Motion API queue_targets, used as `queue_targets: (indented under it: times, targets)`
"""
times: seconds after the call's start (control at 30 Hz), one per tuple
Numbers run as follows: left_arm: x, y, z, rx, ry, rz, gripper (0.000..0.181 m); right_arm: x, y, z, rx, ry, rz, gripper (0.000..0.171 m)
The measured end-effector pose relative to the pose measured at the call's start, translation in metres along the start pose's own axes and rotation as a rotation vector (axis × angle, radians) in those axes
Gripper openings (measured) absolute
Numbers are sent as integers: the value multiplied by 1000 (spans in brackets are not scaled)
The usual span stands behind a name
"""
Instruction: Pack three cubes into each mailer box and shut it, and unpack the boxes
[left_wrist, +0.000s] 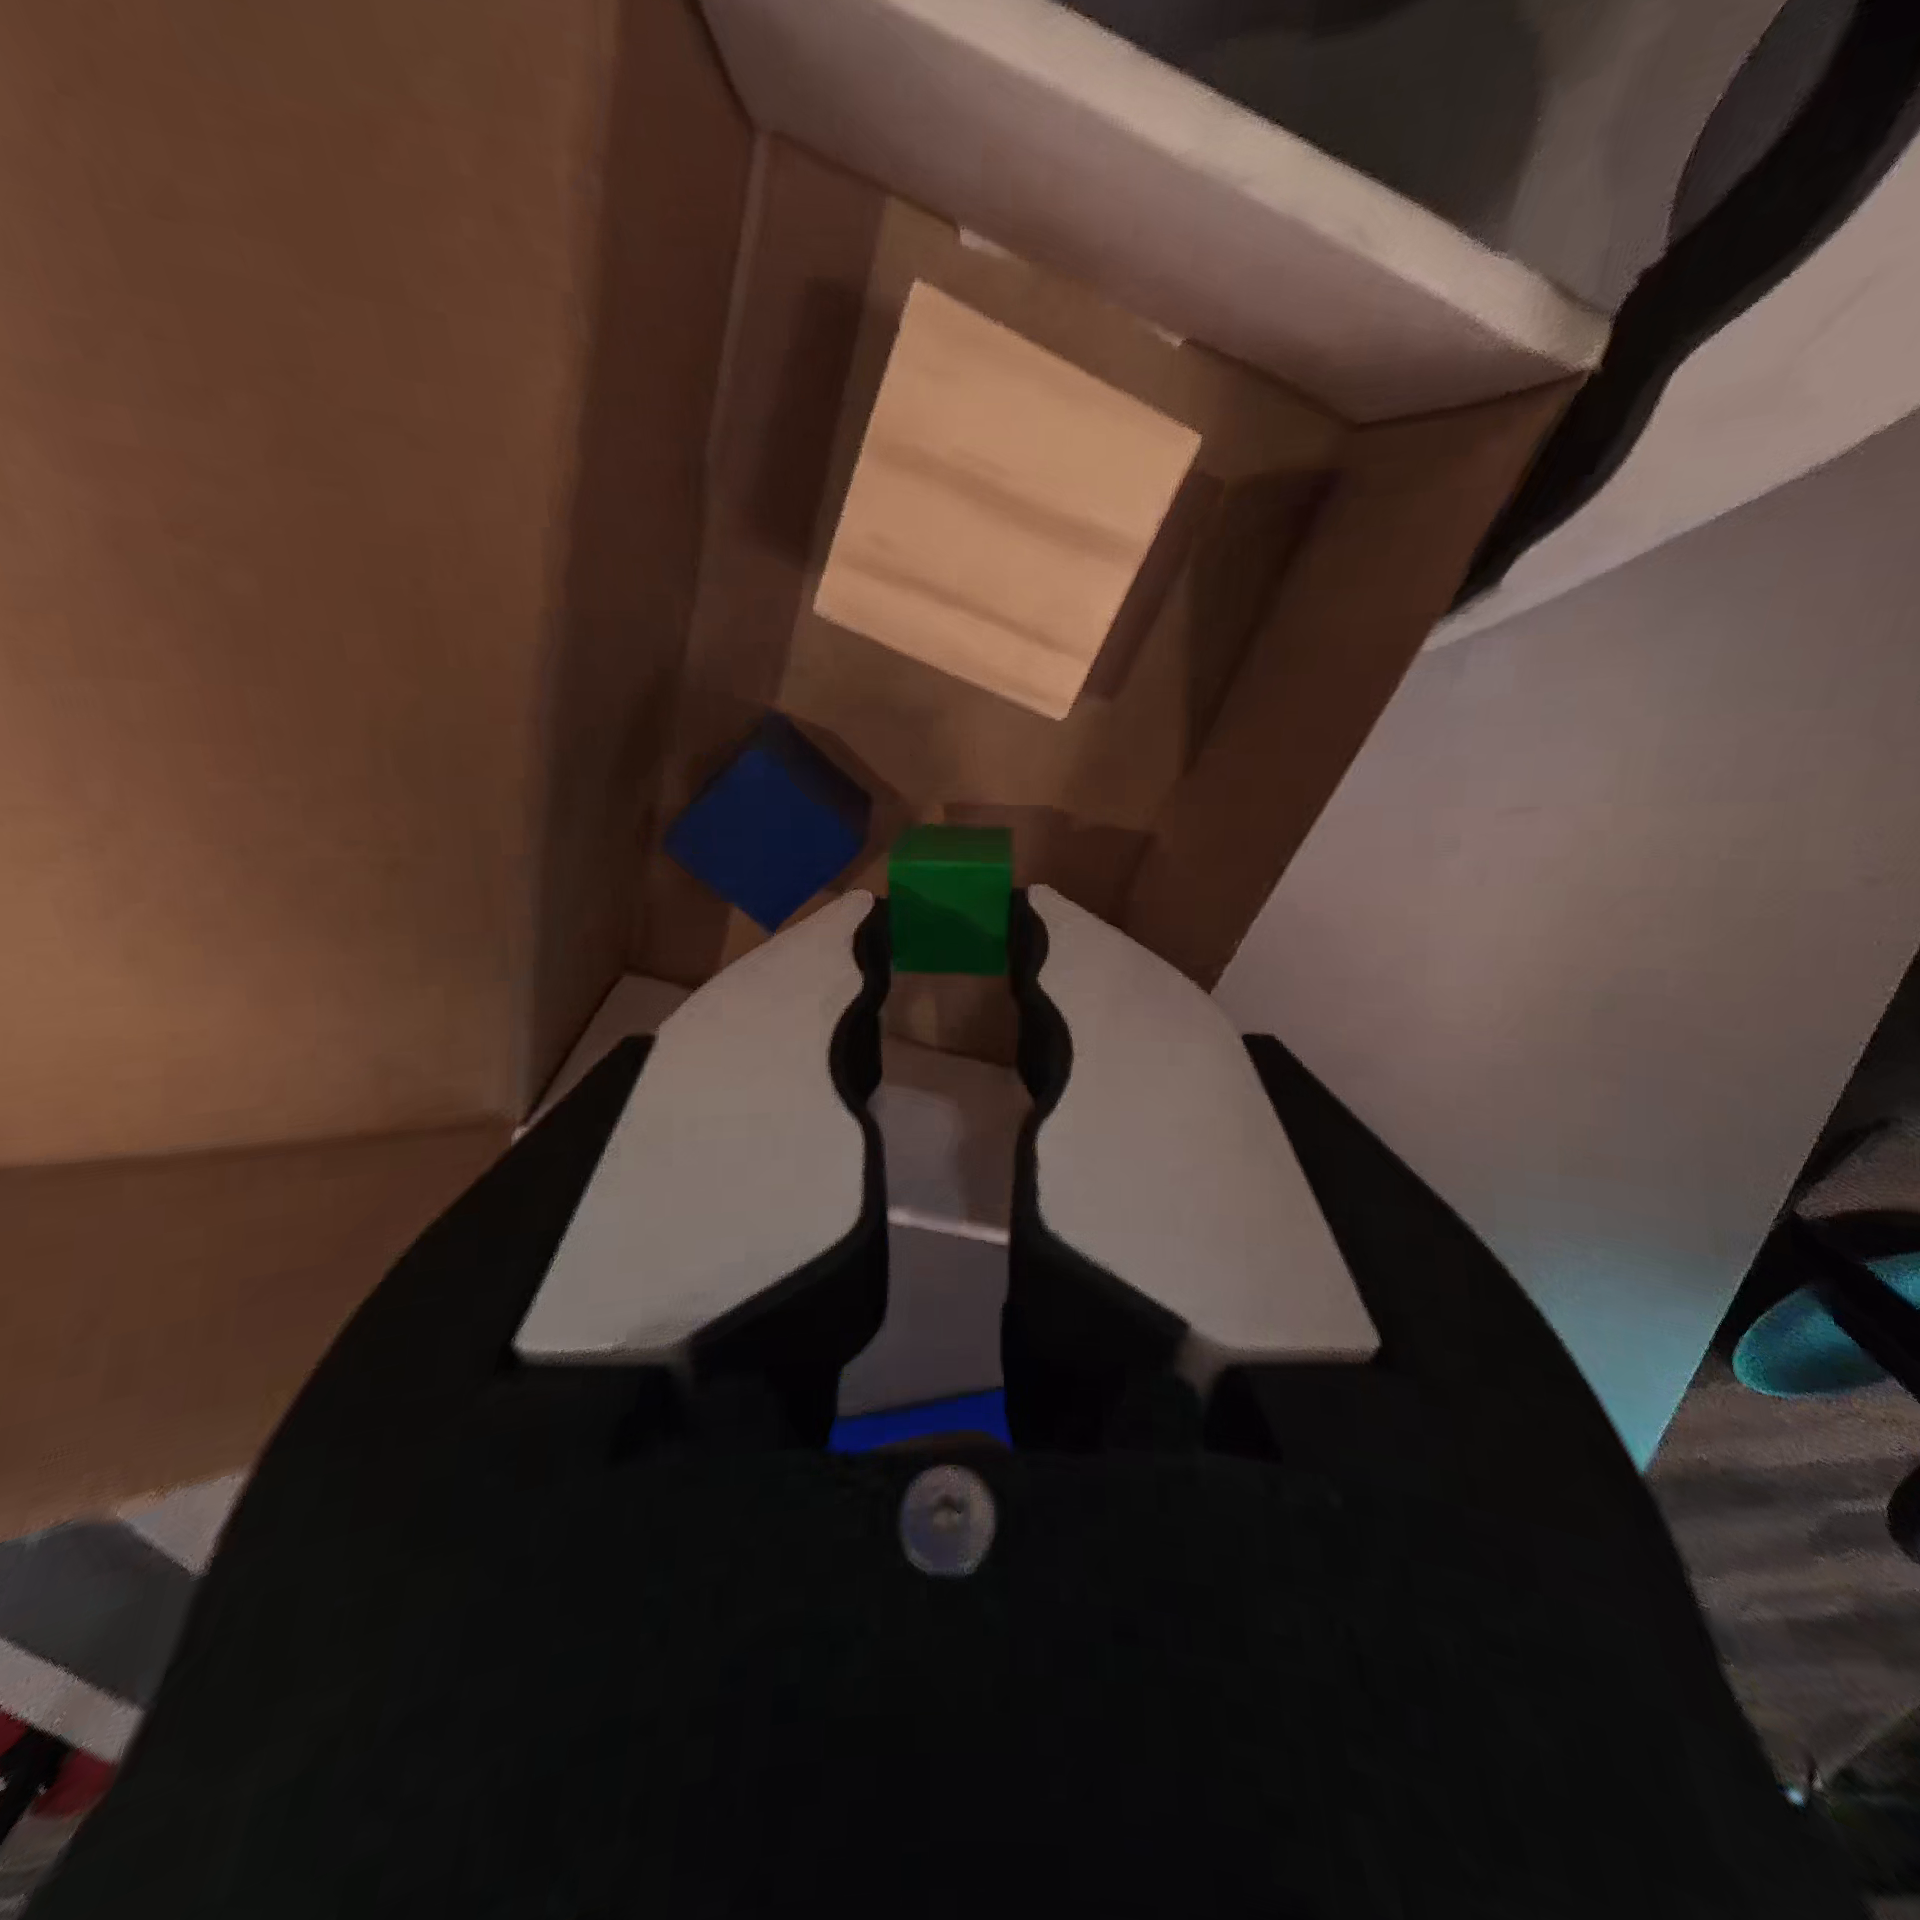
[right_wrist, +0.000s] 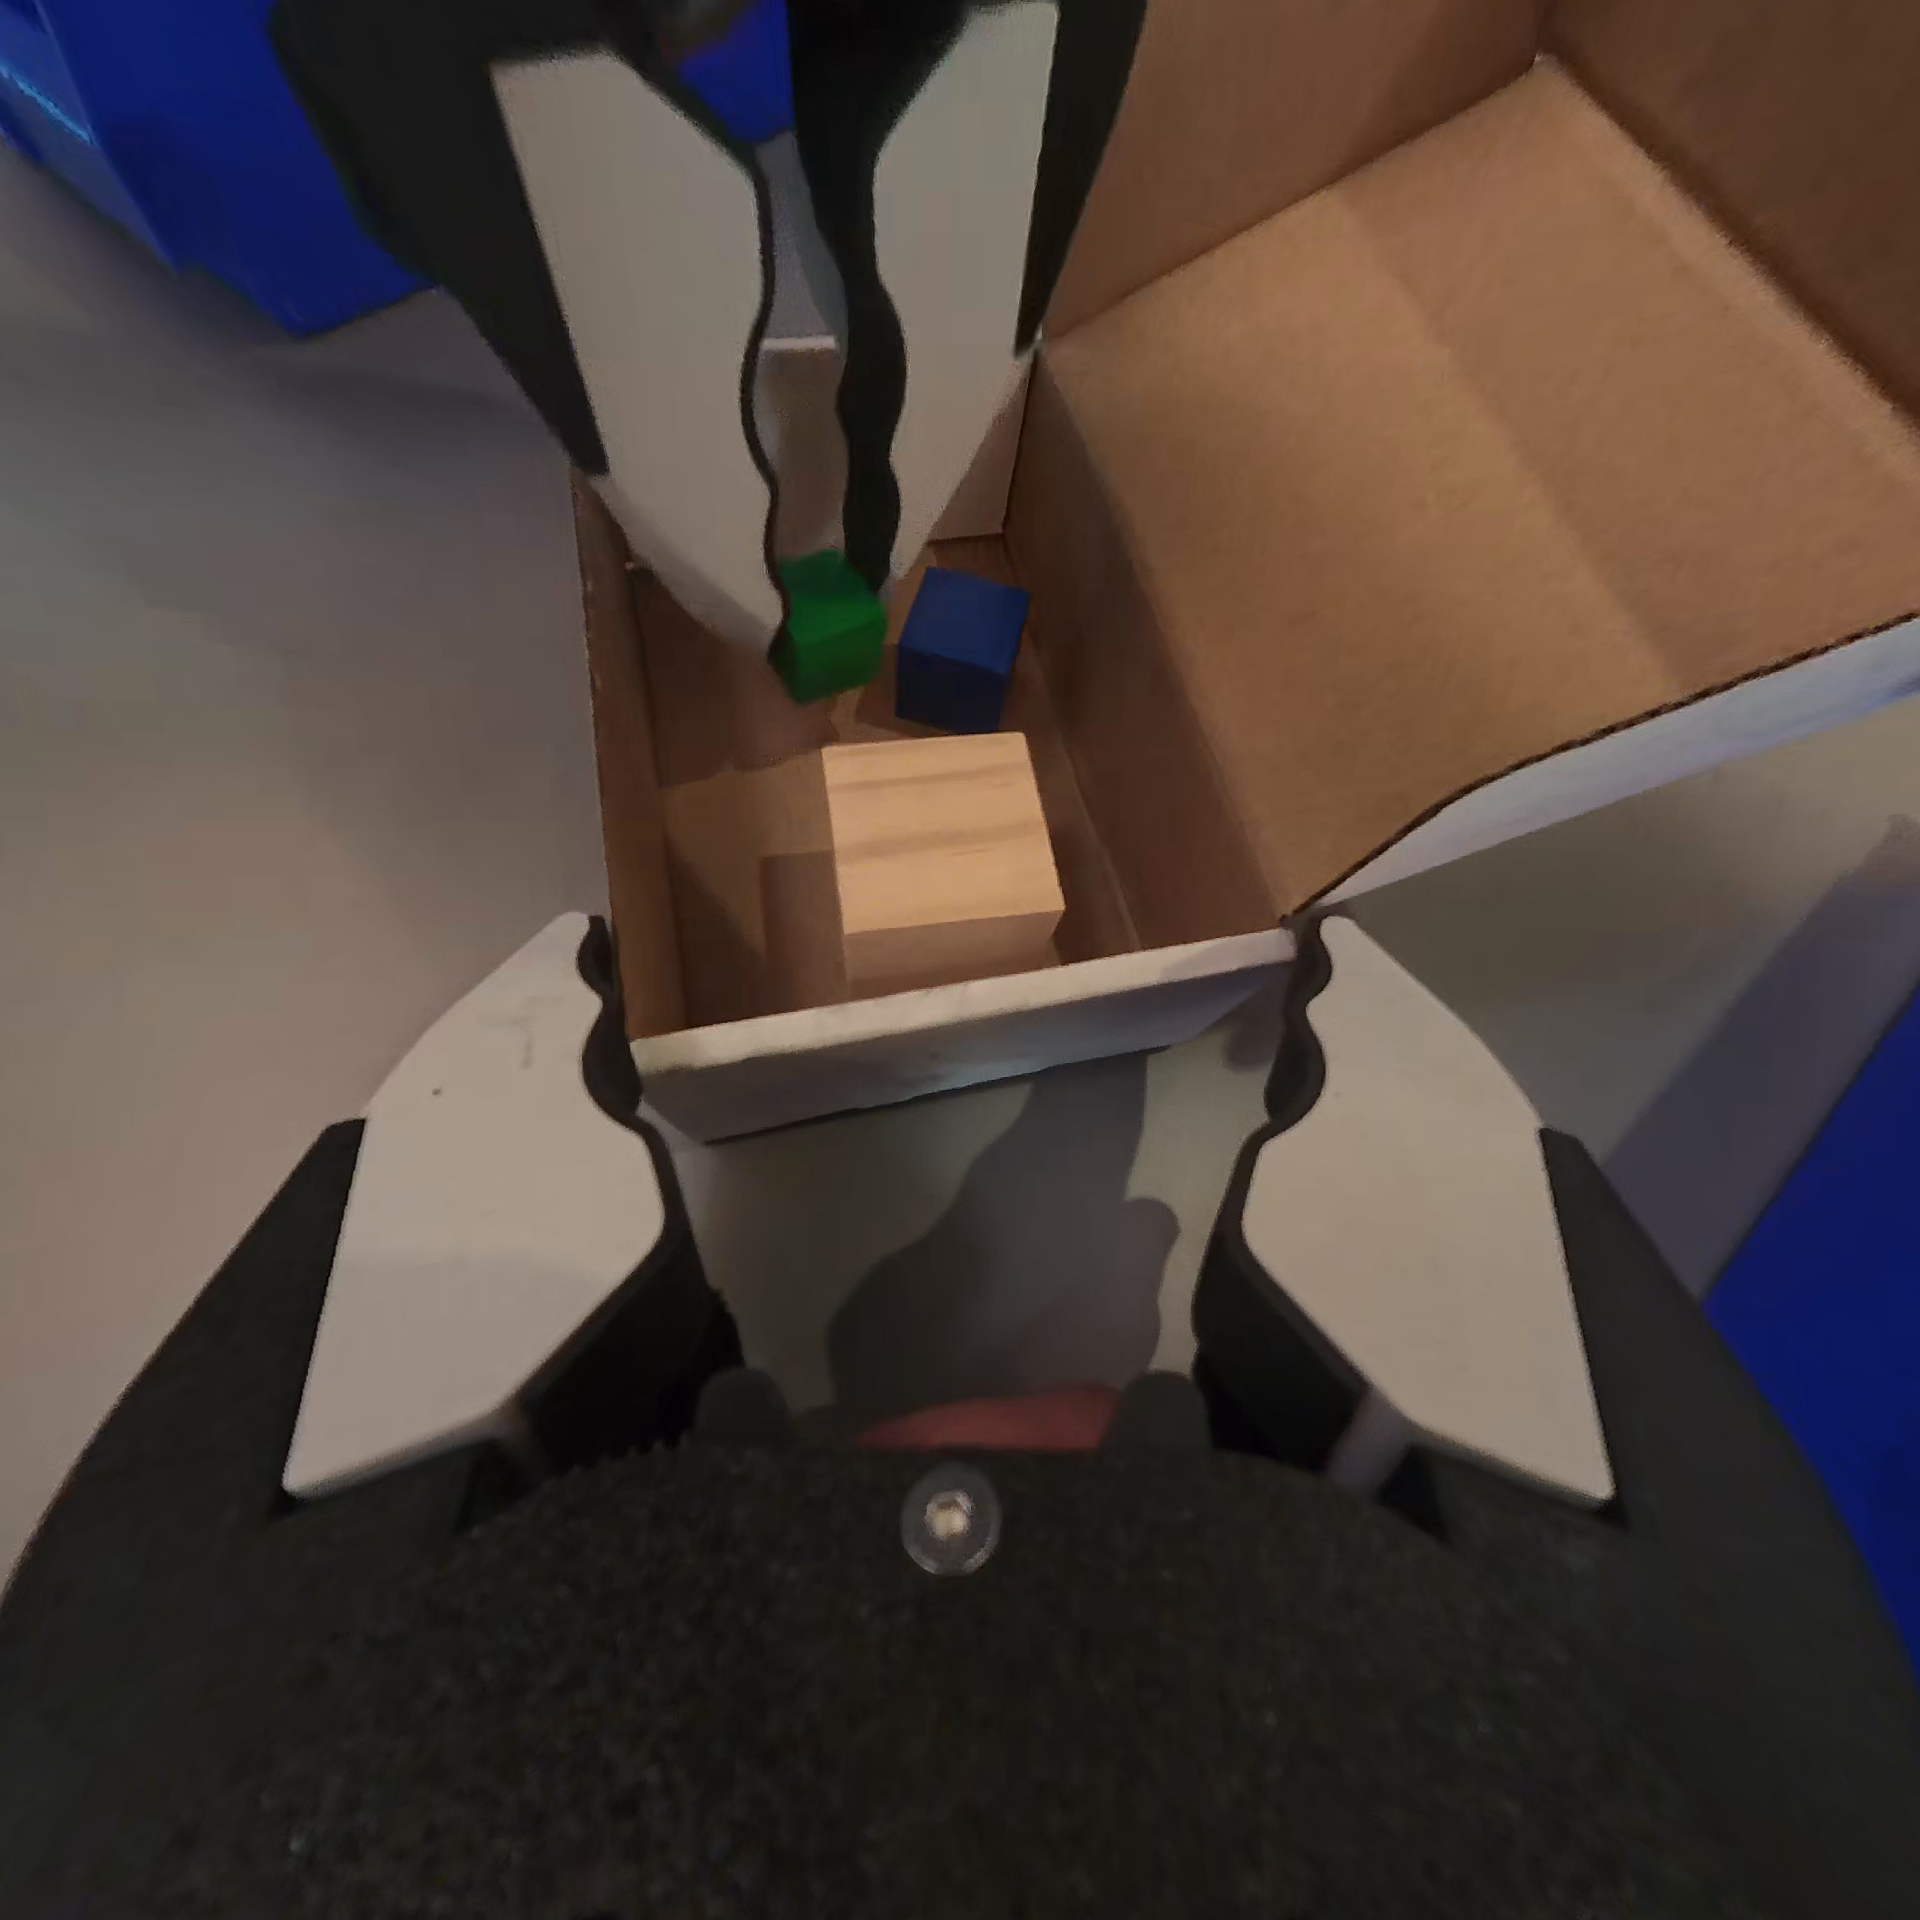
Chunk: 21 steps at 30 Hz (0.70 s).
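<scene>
While the left gripper (left_wrist: 950, 906) pinches the green cube (left_wrist: 951, 900) inside the open mailer box (right_wrist: 935, 1049), the blue cube (left_wrist: 769, 821) lies just left of its tips, the wooden cube (left_wrist: 1008, 499) beyond. Right gripper (right_wrist: 951, 971) spread, straddling the box's near wall.

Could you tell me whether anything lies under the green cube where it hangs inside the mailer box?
Nothing visible: the left gripper holds the green cube over bare cardboard floor; blue cube sits beside, wooden cube nearer.
</scene>
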<state>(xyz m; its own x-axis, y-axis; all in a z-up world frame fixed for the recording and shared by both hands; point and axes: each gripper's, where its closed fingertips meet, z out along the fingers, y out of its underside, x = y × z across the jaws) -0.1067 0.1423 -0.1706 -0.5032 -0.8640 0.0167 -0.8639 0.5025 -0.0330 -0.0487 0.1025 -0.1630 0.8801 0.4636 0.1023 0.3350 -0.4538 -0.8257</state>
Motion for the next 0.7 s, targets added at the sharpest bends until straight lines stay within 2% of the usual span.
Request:
queue_targets:
  times: [0.17,0.3,0.43,0.5,0.6,0.7]
  targets:
    - [-1,6,20,-82,-32,107,21,0,0,0,2,-4,4,119]
    - [1,2,26,-71,-9,107,22,0,0,0,0,-3,2,119]
    - [-2,-1,12,-1,-28,59,39,0,0,0,3,-6,2,119]
    - [-1,-5,-11,105,-36,19,52,0,0,0,3,-12,5,119]
    - [-6,-12,-61,356,-65,-99,53,1,-1,1,12,-31,-10,119]
    - [-32,0,-97,567,-33,-425,53,2,-11,1,80,-80,-24,117]
